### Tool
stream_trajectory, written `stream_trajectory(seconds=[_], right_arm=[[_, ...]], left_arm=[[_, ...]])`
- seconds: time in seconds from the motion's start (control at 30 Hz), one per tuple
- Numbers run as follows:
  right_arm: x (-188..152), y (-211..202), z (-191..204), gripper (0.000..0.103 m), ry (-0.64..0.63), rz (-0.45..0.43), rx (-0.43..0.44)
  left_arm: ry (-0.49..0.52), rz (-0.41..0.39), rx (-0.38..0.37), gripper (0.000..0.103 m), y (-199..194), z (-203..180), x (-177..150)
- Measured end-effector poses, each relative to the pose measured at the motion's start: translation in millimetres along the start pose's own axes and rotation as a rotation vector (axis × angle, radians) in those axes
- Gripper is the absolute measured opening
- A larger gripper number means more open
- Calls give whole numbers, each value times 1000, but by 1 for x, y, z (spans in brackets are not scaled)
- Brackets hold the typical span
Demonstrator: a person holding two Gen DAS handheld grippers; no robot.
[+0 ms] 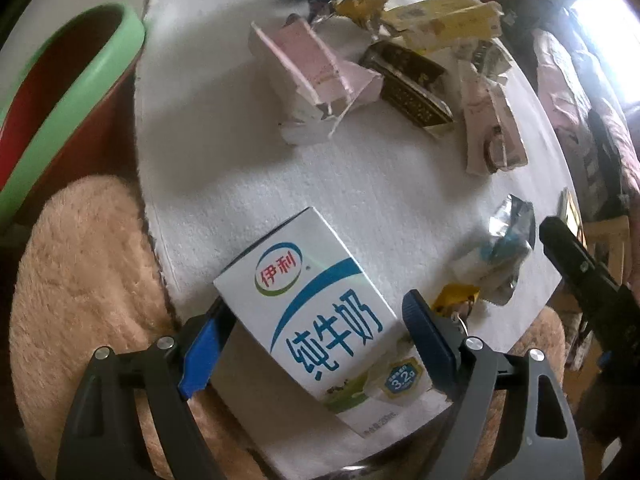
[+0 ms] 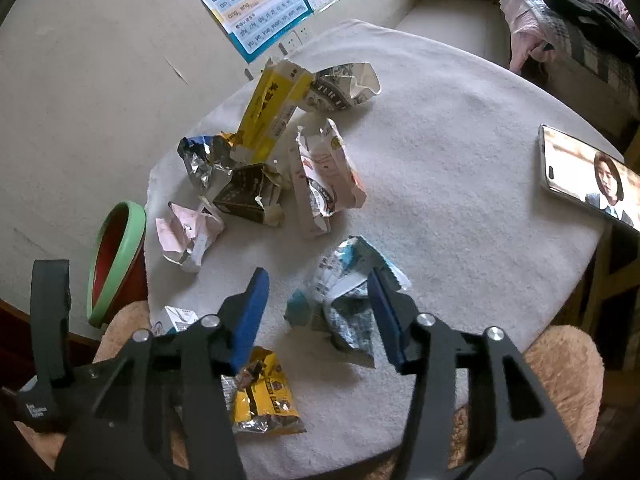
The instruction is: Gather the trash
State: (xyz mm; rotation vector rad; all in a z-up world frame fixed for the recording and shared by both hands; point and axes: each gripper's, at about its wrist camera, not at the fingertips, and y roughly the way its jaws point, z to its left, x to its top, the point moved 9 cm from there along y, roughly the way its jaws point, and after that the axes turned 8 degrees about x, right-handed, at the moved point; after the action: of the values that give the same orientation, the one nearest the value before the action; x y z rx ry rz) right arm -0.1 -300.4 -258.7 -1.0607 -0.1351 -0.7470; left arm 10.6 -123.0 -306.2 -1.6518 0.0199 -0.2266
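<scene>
The milk carton (image 1: 320,320), white with blue lettering, lies at the near edge of the worktop (image 1: 240,184), and the left tongs (image 1: 320,332) straddle it: one blue pad sits against its left side, while the right pad looks just shy of the carton, so the jaws appear to be closing without a firm hold, as far as can be judged. To the right, the crumpled blue-and-silver wrapper (image 2: 344,304) lies between the pads of the right tongs (image 2: 320,312), which are spread wide and hold nothing. A yellow snack packet (image 2: 264,396) rests nearer, at the worktop's edge. Farther off sits the remaining pile: a pink carton (image 1: 312,68), a dark box (image 1: 412,84), a yellow box (image 2: 268,116) and other torn packaging. The red bin with a green rim (image 1: 76,80) stands off the worktop's left side, and a phone (image 2: 588,176) lies at the far right. The step in hand looks like picking up the first pieces; next, each pair of jaws should squeeze gently, since the carton may slip and foil crumples, then carry left to the bin.
</scene>
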Motion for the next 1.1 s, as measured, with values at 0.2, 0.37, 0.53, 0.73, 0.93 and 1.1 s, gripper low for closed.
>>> stream_trajectory(seconds=[0.2,0.37,0.53,0.73,0.93,1.1], right_arm=[[-2,2,-10,61,55,5,-1],[-5,6,-13,64,74,27,-5],[-7,9,-14,64,77,39,-5],[-12,14,-12,64,64,64,-9],[-16,21,-11,64,59,96,-12],[-18,25,-12,64,58,112,-13]], left_arm=[[89,-88,24,62,-12,-2,18],[234,-162,93,62,-23,-11,29],[181,-190,77,72,-39,-8,25],[87,-115,46,72,-22,13,16],[108,-144,68,77,-14,5,22],[160,-103,81,56,3,-3,14]])
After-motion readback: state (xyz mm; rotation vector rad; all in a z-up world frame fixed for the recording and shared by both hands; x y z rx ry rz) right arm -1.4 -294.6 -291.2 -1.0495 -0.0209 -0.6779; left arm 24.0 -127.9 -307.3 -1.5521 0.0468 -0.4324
